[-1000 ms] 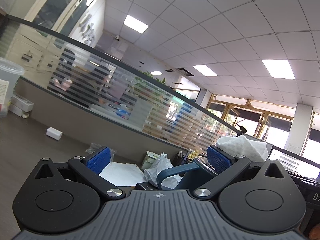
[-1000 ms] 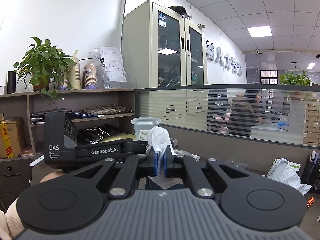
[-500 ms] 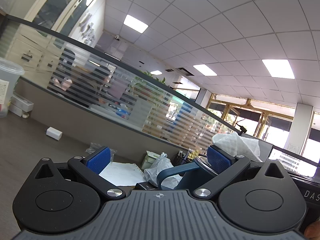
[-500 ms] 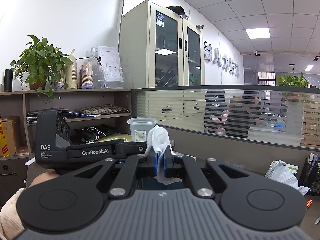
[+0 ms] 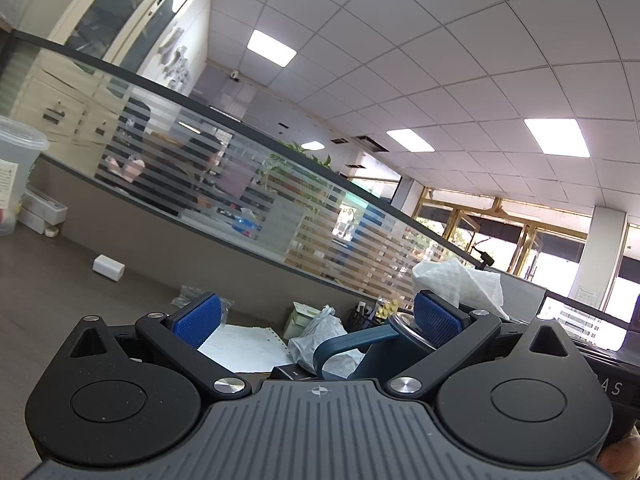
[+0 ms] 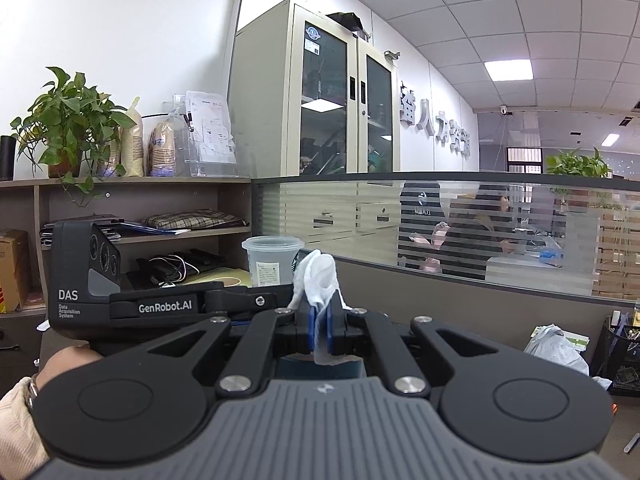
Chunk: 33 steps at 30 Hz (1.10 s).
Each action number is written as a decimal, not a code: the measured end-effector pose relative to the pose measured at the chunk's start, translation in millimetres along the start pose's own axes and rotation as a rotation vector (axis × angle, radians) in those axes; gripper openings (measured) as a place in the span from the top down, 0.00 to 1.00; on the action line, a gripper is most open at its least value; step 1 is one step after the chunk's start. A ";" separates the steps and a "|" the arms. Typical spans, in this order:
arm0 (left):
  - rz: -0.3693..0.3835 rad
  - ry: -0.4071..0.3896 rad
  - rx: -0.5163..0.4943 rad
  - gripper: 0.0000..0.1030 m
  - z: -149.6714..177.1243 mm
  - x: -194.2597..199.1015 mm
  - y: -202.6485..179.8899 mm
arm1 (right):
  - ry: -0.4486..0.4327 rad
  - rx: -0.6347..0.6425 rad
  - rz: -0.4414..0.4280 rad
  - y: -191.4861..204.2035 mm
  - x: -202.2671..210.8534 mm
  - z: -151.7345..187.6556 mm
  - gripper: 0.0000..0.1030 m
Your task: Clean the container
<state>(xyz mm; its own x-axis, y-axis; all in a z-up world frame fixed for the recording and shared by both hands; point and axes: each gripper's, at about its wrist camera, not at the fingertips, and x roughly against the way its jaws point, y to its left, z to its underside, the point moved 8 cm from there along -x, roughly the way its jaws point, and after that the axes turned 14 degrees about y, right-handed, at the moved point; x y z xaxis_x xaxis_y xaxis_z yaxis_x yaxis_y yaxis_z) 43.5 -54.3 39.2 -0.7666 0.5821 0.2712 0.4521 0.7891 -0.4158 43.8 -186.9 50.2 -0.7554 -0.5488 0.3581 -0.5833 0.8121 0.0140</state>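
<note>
right gripper (image 6: 319, 330) pinching white tissue (image 6: 318, 280); left gripper (image 5: 316, 318) spread wide

In the right wrist view, the left gripper (image 6: 276, 300) at lower left carries "DAS Data Acquisition System" on its camera housing and "GenRobot.AI" on its arm. Large raised Chinese characters (image 6: 436, 124) stand on the wall right of centre. The plastic cup's (image 6: 272, 260) label is too small to read.
</note>
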 end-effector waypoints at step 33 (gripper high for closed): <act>-0.068 -0.077 0.062 0.00 -0.7 13.6 28.6 | -0.024 -0.026 0.117 -12.3 2.1 -3.2 0.95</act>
<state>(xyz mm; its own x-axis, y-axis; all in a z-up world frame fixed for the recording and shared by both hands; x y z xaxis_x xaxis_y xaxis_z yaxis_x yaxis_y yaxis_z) 46.3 -23.7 31.5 -0.8287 0.5086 0.2339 0.3704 0.8115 -0.4520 50.3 -197.5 53.7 -0.8250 -0.4541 0.3364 -0.4828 0.8757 -0.0019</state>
